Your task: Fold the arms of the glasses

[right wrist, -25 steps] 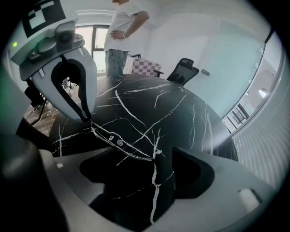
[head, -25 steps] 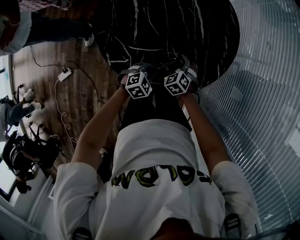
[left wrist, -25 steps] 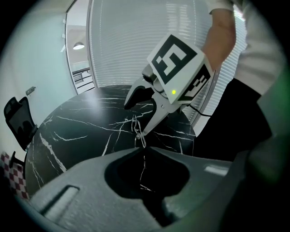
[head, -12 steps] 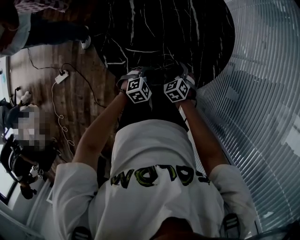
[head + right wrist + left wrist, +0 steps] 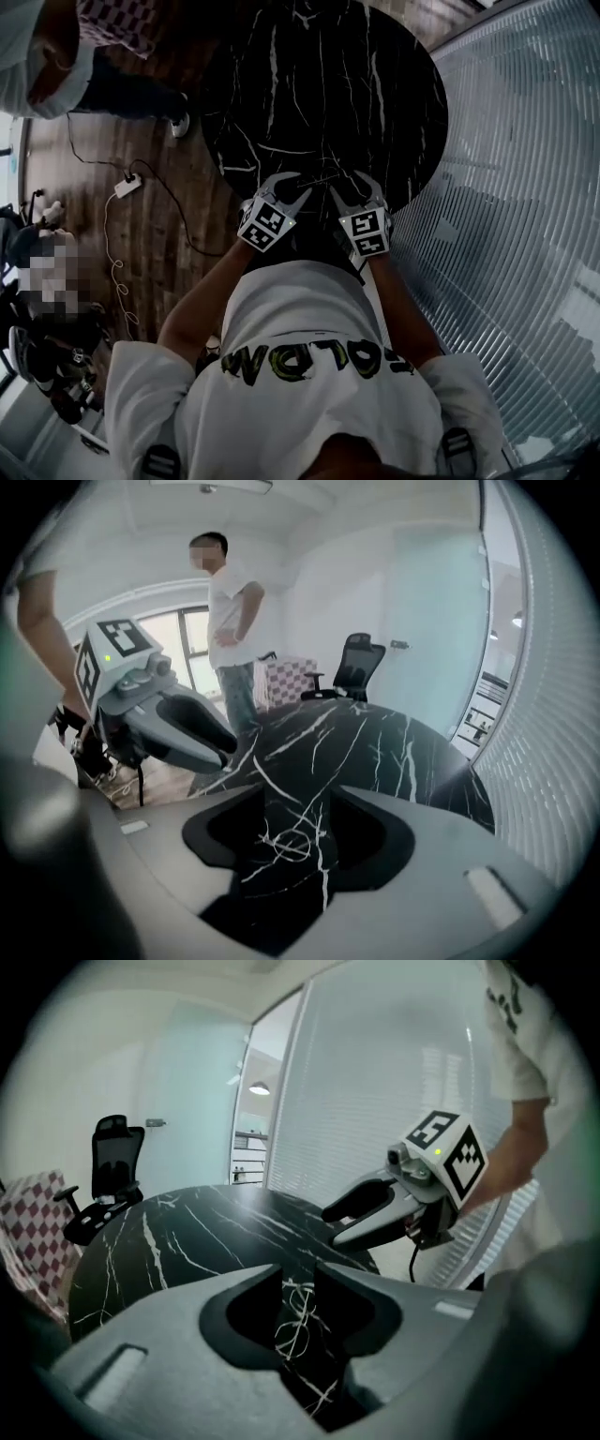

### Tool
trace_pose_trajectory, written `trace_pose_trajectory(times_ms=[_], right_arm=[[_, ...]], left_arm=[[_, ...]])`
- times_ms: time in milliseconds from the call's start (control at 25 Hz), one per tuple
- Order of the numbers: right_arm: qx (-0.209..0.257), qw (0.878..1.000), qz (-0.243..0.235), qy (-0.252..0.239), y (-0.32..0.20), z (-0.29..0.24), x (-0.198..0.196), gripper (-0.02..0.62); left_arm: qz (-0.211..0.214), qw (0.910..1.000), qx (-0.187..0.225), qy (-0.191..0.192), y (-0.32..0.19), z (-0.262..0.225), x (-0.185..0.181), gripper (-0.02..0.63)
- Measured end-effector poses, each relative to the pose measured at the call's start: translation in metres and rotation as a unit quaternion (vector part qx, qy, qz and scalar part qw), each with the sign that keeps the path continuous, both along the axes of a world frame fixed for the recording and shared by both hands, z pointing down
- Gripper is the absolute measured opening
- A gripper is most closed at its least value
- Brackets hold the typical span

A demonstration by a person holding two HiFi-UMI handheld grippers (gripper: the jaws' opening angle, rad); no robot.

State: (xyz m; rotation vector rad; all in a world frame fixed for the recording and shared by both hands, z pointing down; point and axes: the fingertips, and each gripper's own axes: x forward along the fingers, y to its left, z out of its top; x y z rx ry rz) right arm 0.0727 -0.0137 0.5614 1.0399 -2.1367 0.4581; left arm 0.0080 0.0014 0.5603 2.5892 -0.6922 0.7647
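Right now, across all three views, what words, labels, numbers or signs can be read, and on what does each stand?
Shirt print: big yellow-green letters on the person's white shirt, upside down and creased in the head view; not surely readable.
Left marker cube, right marker cube: black-and-white square codes, no words.
Nothing else bears text.

Thin, pale wire-rimmed glasses [image 5: 292,843] lie flat and free on a black marble table [image 5: 375,94] with white veins, near the edge closest to the person. One round lens outline shows. The fine frame blends with the veins, so whether the arms are folded cannot be told.
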Motion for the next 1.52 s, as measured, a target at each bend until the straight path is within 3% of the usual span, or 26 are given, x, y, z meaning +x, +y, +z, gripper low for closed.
trace_pose_trajectory(times_ms=[280,480,960,1520], right_arm=[[0.092,0.990,0.022,-0.108,-0.039,-0.130,-0.006,0.085],[0.134,0.976,0.024,-0.170,-0.043,-0.205,-0.013,0.008],[0.201,0.941,0.006,-0.273,-0.039,-0.324,-0.038,0.002],[0.222,0.936,0.012,-0.272,-0.036,-0.345,-0.041,0.002]], left_arm=[[-0.077,0.9901,0.042,0.109,-0.033,-0.117,0.001,0.011],[-0.107,0.9769,0.061,0.175,-0.045,-0.188,0.004,0.003],[-0.137,0.9513,0.144,0.236,-0.041,-0.306,0.007,0.002],[-0.149,0.9432,0.170,0.244,-0.043,-0.320,0.003,0.002]])
